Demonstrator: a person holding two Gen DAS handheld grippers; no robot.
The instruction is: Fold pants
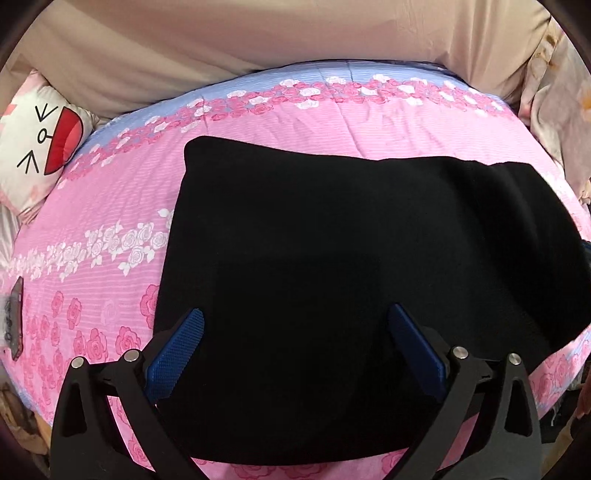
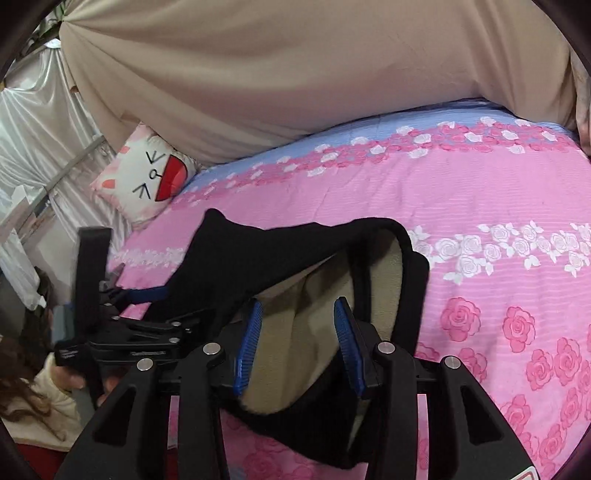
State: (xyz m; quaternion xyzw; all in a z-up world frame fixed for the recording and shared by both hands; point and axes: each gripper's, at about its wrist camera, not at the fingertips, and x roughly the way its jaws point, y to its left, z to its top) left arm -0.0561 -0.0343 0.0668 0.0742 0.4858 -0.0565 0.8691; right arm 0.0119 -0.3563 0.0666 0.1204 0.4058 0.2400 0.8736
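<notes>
Black pants [image 1: 351, 258] lie folded on the pink rose-print bed cover [image 1: 110, 206]. In the right wrist view their open end shows a beige fleece lining [image 2: 314, 332] inside the black cloth [image 2: 258, 251]. My left gripper [image 1: 295, 325] is open, its blue pads spread over the near edge of the pants; it also shows in the right wrist view [image 2: 147, 295] at the left, low beside the pants. My right gripper [image 2: 299, 314] is open, its pads either side of the lining at the pants' near end.
A white cat-face pillow [image 1: 40, 147] lies at the bed's far left corner, also in the right wrist view [image 2: 147, 177]. A beige curtain [image 1: 258, 33] hangs behind the bed. A dark phone [image 1: 14, 317] lies near the left edge. Pale bedding [image 1: 554, 110] is piled at the far right.
</notes>
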